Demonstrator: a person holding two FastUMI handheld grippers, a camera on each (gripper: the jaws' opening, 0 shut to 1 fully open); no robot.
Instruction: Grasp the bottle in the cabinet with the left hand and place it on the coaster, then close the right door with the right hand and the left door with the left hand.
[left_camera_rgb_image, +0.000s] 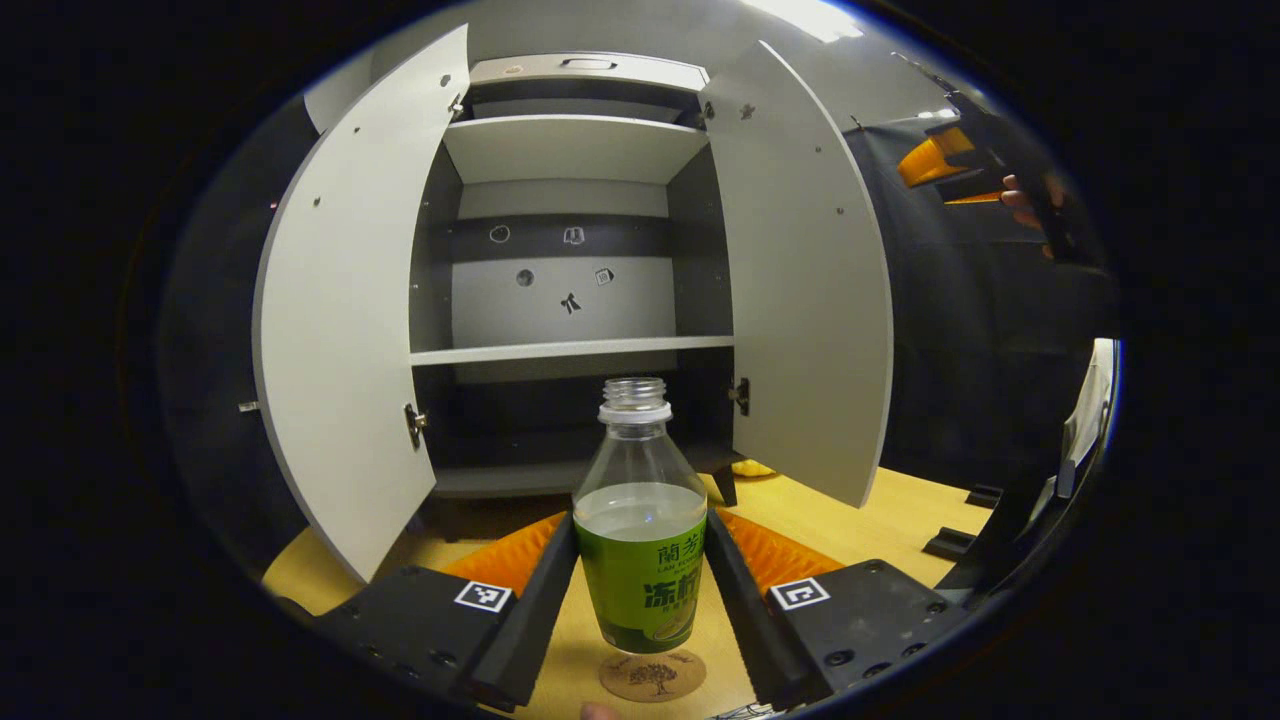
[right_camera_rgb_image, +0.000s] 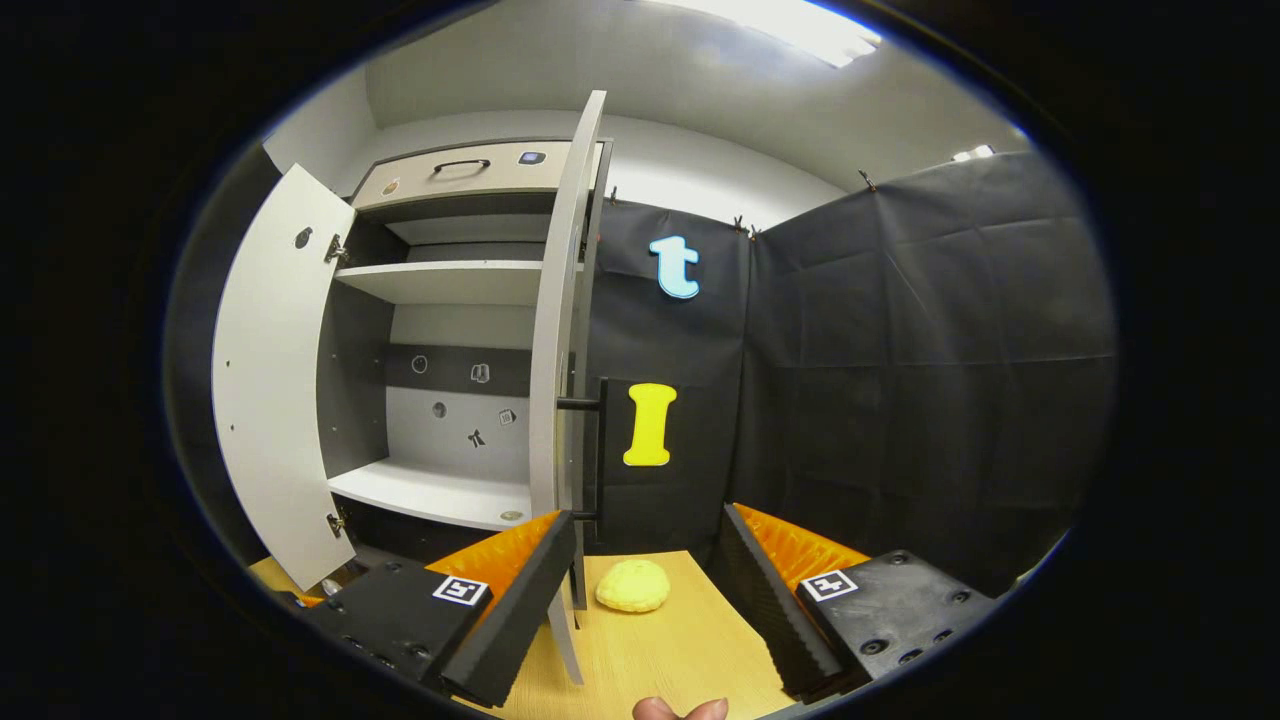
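1. L tool (left_camera_rgb_image: 640, 580), btm centre of left gripper view: fingers w/ small gaps either side of the bottle (left_camera_rgb_image: 641, 530), not pressing.
2. Bottle upright on cork coaster (left_camera_rgb_image: 652, 676), on worktop (left_camera_rgb_image: 880, 520).
3. R tool (right_camera_rgb_image: 645, 600), btm centre of right gripper view: open, holding nothing; yellow lump (right_camera_rgb_image: 633, 585) between fingers, farther off.
4. Cabinet (left_camera_rgb_image: 575, 270): left door (left_camera_rgb_image: 345, 330) & right door (left_camera_rgb_image: 810, 300) both open.

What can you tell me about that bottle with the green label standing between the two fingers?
The bottle is clear plastic with no cap, its threaded neck open. A green label wraps its lower half, and a pale liquid fills it to just above the label. It stands upright on a round cork coaster on the wooden table, in front of the open cabinet. The left claw flanks it, its fingers right at the bottle's sides; whether they press is unclear.
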